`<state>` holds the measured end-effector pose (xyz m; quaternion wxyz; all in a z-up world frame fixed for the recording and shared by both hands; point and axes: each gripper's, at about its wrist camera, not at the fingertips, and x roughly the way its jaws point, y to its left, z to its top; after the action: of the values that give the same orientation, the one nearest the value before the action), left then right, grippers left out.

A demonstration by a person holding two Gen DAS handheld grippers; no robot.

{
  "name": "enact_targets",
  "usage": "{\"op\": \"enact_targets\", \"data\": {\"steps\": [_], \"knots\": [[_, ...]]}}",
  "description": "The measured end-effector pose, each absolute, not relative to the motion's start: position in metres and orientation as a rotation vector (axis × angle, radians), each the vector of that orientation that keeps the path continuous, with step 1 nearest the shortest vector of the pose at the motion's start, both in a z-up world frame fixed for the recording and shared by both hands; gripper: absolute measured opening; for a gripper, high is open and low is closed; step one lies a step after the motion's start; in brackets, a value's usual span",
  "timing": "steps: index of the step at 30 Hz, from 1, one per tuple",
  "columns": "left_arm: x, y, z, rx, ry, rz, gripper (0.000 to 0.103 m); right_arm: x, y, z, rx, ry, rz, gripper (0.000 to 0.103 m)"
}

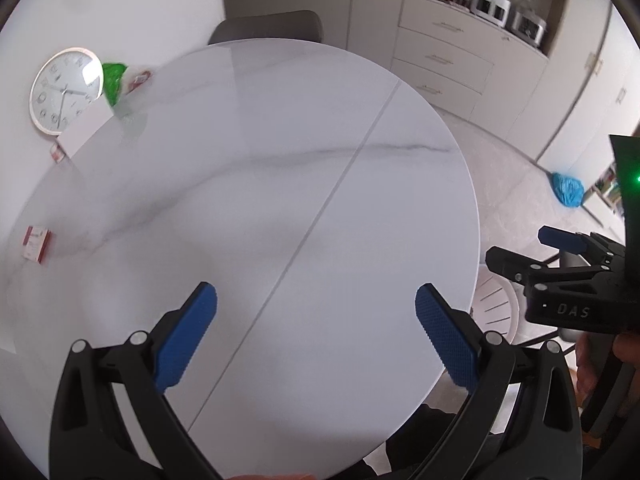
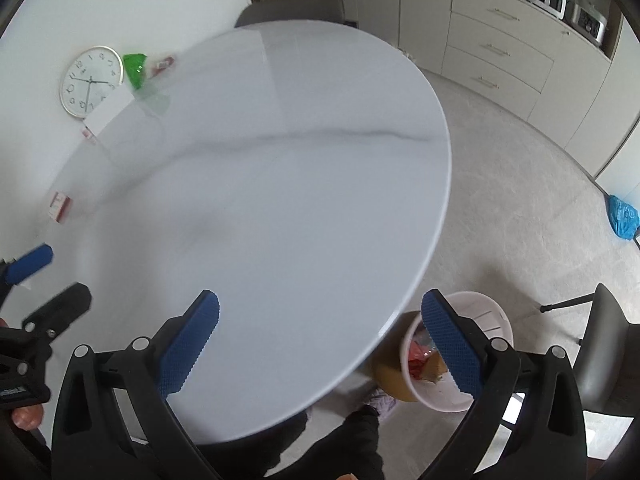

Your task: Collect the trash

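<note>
White bin [image 2: 460, 360] stands upright beside marble table [image 2: 280, 200]; left gripper [image 1: 316, 336] and right gripper [image 2: 320, 344], both spread wide and empty, are angled down over the tabletop.

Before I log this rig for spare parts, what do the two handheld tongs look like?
Both match. The left tongs have a black plastic frame with cut-out slots, silver round pivot bolts, and two blue finger pads with a fine knurled texture. The right tongs are built the same; seen from the left camera, their black body carries raised lettering reading DAS. No cables are visible. A bare finger shows behind one grip.
</note>
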<state>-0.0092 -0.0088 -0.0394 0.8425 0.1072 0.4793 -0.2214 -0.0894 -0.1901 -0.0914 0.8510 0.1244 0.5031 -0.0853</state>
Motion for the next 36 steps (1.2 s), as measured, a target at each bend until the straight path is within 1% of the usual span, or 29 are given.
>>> {"op": "enact_targets", "data": {"steps": [4,11,15,18,24,36], "knots": [[-0.003,0.021,-0.02,0.189,0.969,-0.403,0.095,-0.083,-0.163,-0.061,0.223,0.996,-0.131,0.1],[0.001,0.057,0.046,0.107,0.842,-0.261,0.095,-0.07,-0.132,0.015,0.143,0.835,-0.057,0.1],[0.0,0.074,0.072,0.059,0.822,-0.144,0.095,-0.064,-0.118,0.053,0.109,0.762,0.01,0.101],[-0.001,0.085,0.078,0.041,0.833,-0.066,0.095,-0.061,-0.106,0.071,0.071,0.712,0.053,0.101],[-0.007,0.105,0.075,-0.023,0.864,0.049,0.095,-0.048,-0.094,0.075,0.051,0.709,0.13,0.101],[0.0,0.097,0.052,-0.039,0.929,0.088,0.095,-0.036,-0.095,0.055,0.07,0.783,0.143,0.101]]}}
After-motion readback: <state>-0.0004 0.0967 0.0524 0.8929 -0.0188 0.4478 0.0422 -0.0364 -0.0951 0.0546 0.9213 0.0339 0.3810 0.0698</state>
